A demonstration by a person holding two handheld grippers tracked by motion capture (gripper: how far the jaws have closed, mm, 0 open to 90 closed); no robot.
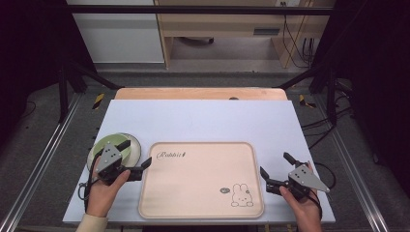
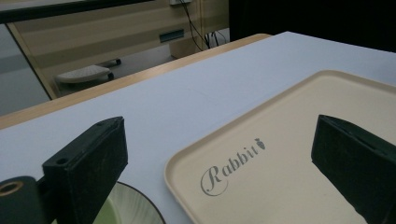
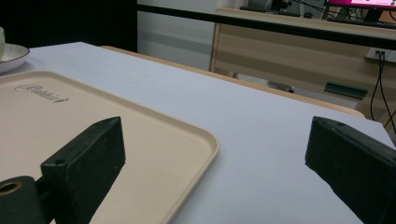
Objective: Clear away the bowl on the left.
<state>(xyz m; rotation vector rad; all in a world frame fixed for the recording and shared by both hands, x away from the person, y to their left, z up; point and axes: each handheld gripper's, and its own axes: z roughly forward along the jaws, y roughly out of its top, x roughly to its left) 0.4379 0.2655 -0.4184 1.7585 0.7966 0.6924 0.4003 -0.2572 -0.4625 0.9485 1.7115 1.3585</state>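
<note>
My left gripper (image 1: 135,157) and right gripper (image 1: 275,169), jaws spread, flank the beige rectangular plastic tray (image 1: 193,193) lettered "Rabbit"; bare white tabletop (image 1: 203,121) lies beyond.

A plate (image 1: 115,146) lies just left of the tray (image 1: 200,212).

Tabletop (image 1: 203,121): pale bluish-white surface, with a strip of light wood showing along its far edge. Landmark is the beige tray (image 1: 201,179), rounded corners and raised rim, lying flat at the near middle of the tabletop. "Rabbit" script printed at the tray's far-left corner; small rabbit drawing at its near-right corner. Just left of the tray's far-left corner sits a round plate (image 1: 115,149), green centre, pale rim. Tabletop right of and beyond the tray is bare.
</note>
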